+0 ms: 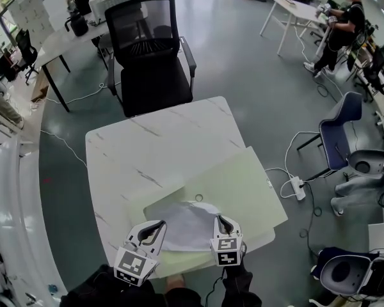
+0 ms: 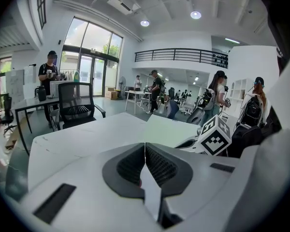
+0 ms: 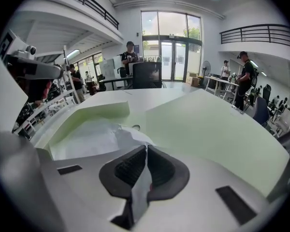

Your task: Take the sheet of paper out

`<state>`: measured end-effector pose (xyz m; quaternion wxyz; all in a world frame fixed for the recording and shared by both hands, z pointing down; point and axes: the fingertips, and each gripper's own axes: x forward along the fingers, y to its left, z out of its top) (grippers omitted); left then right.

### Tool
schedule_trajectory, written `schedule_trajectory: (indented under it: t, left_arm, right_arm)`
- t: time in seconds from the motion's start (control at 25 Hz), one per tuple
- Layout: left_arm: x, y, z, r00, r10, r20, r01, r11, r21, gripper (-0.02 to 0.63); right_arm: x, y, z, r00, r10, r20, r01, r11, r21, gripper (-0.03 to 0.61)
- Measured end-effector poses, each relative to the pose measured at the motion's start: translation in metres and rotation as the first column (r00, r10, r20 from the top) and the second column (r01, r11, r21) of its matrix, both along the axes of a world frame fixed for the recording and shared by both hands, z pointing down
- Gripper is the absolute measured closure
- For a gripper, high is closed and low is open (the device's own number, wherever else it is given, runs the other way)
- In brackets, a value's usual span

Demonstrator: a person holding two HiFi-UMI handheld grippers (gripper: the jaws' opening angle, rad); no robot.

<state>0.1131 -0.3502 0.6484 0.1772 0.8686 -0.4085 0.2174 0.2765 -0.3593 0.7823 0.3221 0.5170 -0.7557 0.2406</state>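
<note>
A white sheet of paper [image 1: 189, 222] lies partly inside a pale green folder [image 1: 243, 184] on the white marble table [image 1: 153, 146], at its near edge. My left gripper [image 1: 159, 226] is shut on the sheet's left edge. In the left gripper view [image 2: 145, 149] a thin white strip of paper [image 2: 152, 197] runs between the closed pads. My right gripper [image 1: 219, 221] is shut on the sheet's right edge. In the right gripper view [image 3: 146, 150] the crumpled sheet [image 3: 94, 137] rises from the open folder [image 3: 208, 124] into the closed jaws.
A black office chair [image 1: 150, 56] stands at the table's far side. To the right are a blue chair [image 1: 339, 130] and a power strip with cables [image 1: 296, 187] on the floor. Other desks and people stand further back.
</note>
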Motion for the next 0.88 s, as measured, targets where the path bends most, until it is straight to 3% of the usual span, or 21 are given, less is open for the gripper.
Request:
schedule_trajectory:
  t: [0.44,0.88]
  left_arm:
    - [-0.004,0.009,-0.012,1.000,0.014,-0.010,-0.013,1.000,0.024,0.589]
    - [-0.010,0.024,-0.051,0.999,0.024,-0.031,-0.021,0.997,0.080,0.589]
  right_arm:
    - [0.000,0.007,-0.021,1.000,0.023,-0.014,-0.023,0.999,0.039,0.560]
    - [0.010,0.010,-0.085,0.997,0.077,-0.028,-0.073,0.987,0.141,0.561]
